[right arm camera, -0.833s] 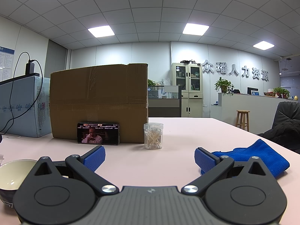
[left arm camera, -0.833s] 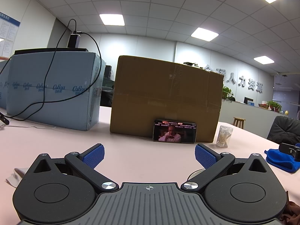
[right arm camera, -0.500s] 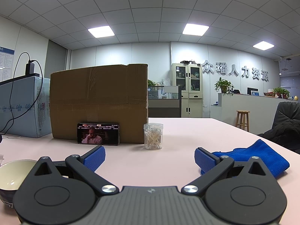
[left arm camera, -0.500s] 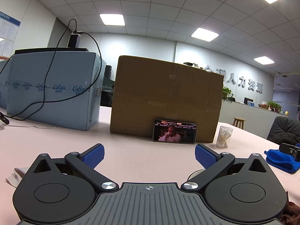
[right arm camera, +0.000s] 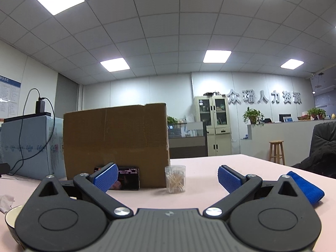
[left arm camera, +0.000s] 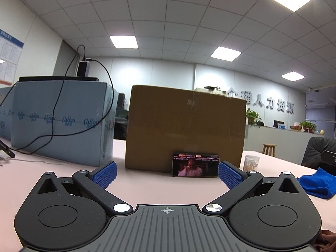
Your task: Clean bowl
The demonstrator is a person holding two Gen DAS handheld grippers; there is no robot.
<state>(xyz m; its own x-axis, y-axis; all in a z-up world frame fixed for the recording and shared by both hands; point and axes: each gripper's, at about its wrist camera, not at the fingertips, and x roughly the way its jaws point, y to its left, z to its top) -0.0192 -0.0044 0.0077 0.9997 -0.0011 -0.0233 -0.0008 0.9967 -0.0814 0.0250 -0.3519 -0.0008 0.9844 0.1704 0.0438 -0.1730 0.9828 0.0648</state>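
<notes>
Ceramic and cream-coloured inside, the bowl (right arm camera: pixel 11 217) is sitting at the near left edge of the right wrist view, mostly hidden behind the body of the right tool (right arm camera: pixel 167 177), on the pink desk (right arm camera: pixel 199 180). Beside it, at the far left edge, a crumpled white tissue (right arm camera: pixel 6 201) is lying. The blue cloth (right arm camera: pixel 306 189) is resting on the desk at the near right, partly behind the right tool's arm. Both tools are standing with their jaws wide apart and nothing between them; the left tool (left arm camera: pixel 167 173) is pointing level toward the phone (left arm camera: pixel 195 165) leaning on the cardboard box (left arm camera: pixel 184 126).

Judging from this, the work is only beginning. Doing it well probably means the right tool taking the cloth by a bunched fold, not a thin edge, while the left tool is steadying the bowl at its rim. The jar of cotton swabs (right arm camera: pixel 175 178) is standing between the 2 and should be kept clear of.
</notes>
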